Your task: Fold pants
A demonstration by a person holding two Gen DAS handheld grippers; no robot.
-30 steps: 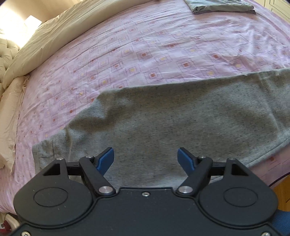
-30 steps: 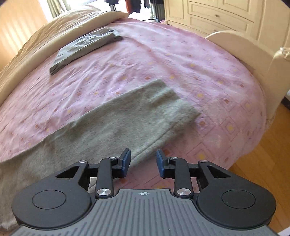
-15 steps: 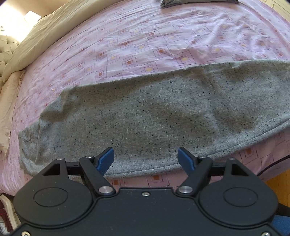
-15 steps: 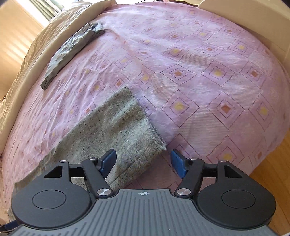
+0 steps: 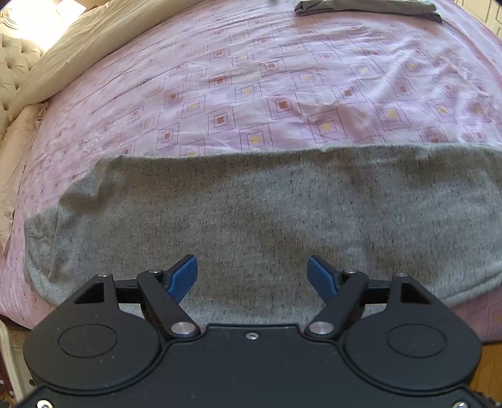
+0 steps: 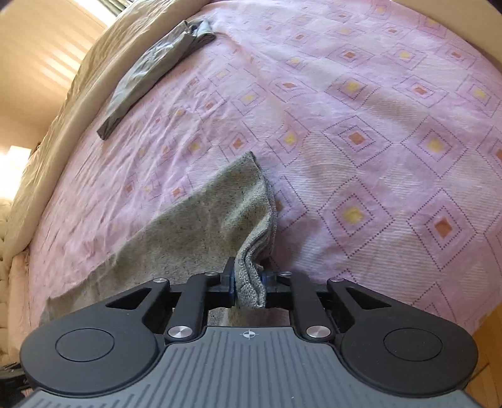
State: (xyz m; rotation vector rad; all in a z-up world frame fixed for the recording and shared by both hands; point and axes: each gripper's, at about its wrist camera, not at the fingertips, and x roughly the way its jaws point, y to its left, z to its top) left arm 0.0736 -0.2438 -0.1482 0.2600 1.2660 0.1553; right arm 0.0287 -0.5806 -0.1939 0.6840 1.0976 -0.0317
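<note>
Since half a second ago your right gripper [image 6: 248, 282] has gone from standing wide beside the leg end of the grey pants [image 6: 200, 232] to closing its jaws on that hem, and the cloth now bunches between the pads and rises off the bed there; your left gripper [image 5: 252, 276] now sits further in over the pants, with grey knit under both fingertips where the near edge and a strip of sheet showed before

The pink patterned bedspread [image 5: 282, 78] fills both views, with a beige duvet [image 5: 94, 34] heaped along its far side and a cream tufted headboard [image 5: 15, 66] at the left of the left wrist view

The pants [image 5: 251, 207] lie flat as one long band across the near part of the bed, the wider end at the left of the left wrist view and the rest running off to the right, where the leg narrows toward your right gripper

A folded dark grey garment [image 5: 367, 8] rests well apart from the pants, near the far side of the bed; it shows in the right wrist view too [image 6: 150, 72]

Your left jaws stand released, wide apart, with the blue pads [image 5: 183, 276] hovering over the fabric and nothing pinched between them

Your right jaws are clenched on the folded hem, which fills the narrow gap
</note>
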